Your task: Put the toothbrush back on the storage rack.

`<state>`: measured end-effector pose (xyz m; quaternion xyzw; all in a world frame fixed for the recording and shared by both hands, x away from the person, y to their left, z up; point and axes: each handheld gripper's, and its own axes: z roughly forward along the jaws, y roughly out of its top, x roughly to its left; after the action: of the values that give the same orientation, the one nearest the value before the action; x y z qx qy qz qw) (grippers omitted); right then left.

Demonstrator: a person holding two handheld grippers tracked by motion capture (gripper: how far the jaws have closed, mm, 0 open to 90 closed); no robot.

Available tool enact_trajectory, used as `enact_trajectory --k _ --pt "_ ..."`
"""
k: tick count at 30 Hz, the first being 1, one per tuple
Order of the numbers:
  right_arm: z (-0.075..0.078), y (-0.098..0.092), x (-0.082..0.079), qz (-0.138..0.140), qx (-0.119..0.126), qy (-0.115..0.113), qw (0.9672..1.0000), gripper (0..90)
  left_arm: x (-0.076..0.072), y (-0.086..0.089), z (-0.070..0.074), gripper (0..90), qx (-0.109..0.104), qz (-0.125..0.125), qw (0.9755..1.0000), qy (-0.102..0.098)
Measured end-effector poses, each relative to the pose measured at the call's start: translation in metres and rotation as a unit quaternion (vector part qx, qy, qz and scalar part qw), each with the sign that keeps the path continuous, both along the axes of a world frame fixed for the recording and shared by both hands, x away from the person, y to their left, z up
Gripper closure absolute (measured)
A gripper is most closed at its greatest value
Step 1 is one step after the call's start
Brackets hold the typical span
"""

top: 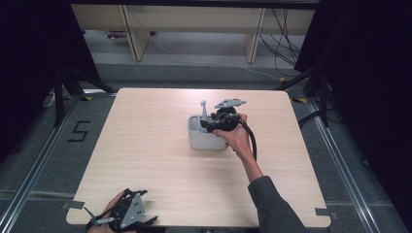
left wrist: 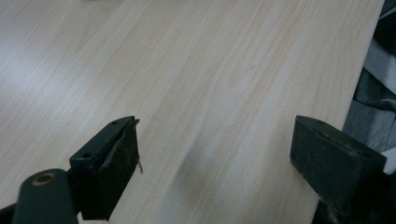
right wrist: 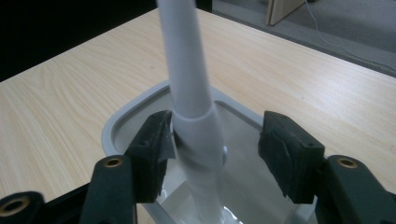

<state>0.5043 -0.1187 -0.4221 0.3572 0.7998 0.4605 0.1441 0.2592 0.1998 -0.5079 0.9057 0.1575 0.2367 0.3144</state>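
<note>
Grey holder [top: 206, 138] near middle of desk [top: 145, 160], upright, white-grey utensil handle [right wrist: 189, 93] standing inside it, top sticking up above the rim [top: 203, 104]

Right gripper [right wrist: 215, 149] at the holder's right side, reaching over its rim; jaws partly apart, handle between them. Left pad [right wrist: 156, 144] touching or just beside the handle, right pad well clear of it — no squeeze, so reads as released, not held. Handle leans slightly, lower end down in the holder; bottom contact hidden

Left gripper [left wrist: 215, 163] far from the holder, at the near left corner of the desk [top: 127, 213]; jaws wide apart, nothing between, bare wood below

Judgement: placing of utensil into holder looks done, or as good as. Left to do: draw right gripper up and away from the holder without knocking the handle. No other loose items around the holder
</note>
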Motion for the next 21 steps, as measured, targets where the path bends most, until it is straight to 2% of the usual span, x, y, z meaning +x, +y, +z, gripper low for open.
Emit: enact_trajectory --k 2,3,4,5,6,11,12,18,19,20,21 --pt "0.002 -0.001 -0.002 -0.005 -0.002 0.005 1.0 41.4 0.0 0.0 0.0 15.0 -0.001 0.0 1.0 0.0" --pt "0.002 -0.002 -0.001 -0.001 -0.005 -0.01 0.9999 40.5 0.0 0.0 0.0 15.0 -0.001 0.001 1.0 0.0" --pt "0.002 -0.001 -0.002 -0.006 0.004 -0.007 1.0 39.8 0.0 0.0 0.0 15.0 -0.001 0.0 1.0 0.0" --pt "0.003 -0.003 -0.002 0.0 -0.001 -0.01 0.9999 39.0 0.0 0.0 0.0 15.0 -0.001 0.001 1.0 0.0" --pt "0.004 -0.003 -0.004 0.001 0.005 -0.005 1.0 38.3 0.0 0.0 0.0 15.0 -0.001 0.0 1.0 0.0" --pt "0.007 -0.006 -0.011 0.003 0.01 -0.007 0.9999 35.9 0.0 0.0 0.0 15.0 0.0 0.001 1.0 0.0" --pt "0.008 -0.008 -0.012 0.009 0.008 -0.014 0.9998 35.4 0.0 0.0 0.0 15.0 0.0 0.001 1.0 0.001" --pt "0.012 -0.012 -0.019 0.003 0.017 -0.01 0.9998 34.9 0.0 0.0 0.0 15.0 0.0 0.002 1.0 0.001" --pt "0.013 -0.015 -0.018 0.012 0.01 -0.02 0.9997 34.9 0.0 0.0 0.0 15.0 0.0 0.001 1.0 0.001" --pt "0.014 -0.016 -0.019 0.01 0.009 -0.025 0.9996 34.9 0.0 0.0 0.0 15.0 0.0 0.002 1.0 0.0" --pt "0.014 -0.016 -0.021 0.009 0.016 -0.016 0.9997 34.9 0.0 0.0 0.0 15.0 0.0 0.002 1.0 0.0"
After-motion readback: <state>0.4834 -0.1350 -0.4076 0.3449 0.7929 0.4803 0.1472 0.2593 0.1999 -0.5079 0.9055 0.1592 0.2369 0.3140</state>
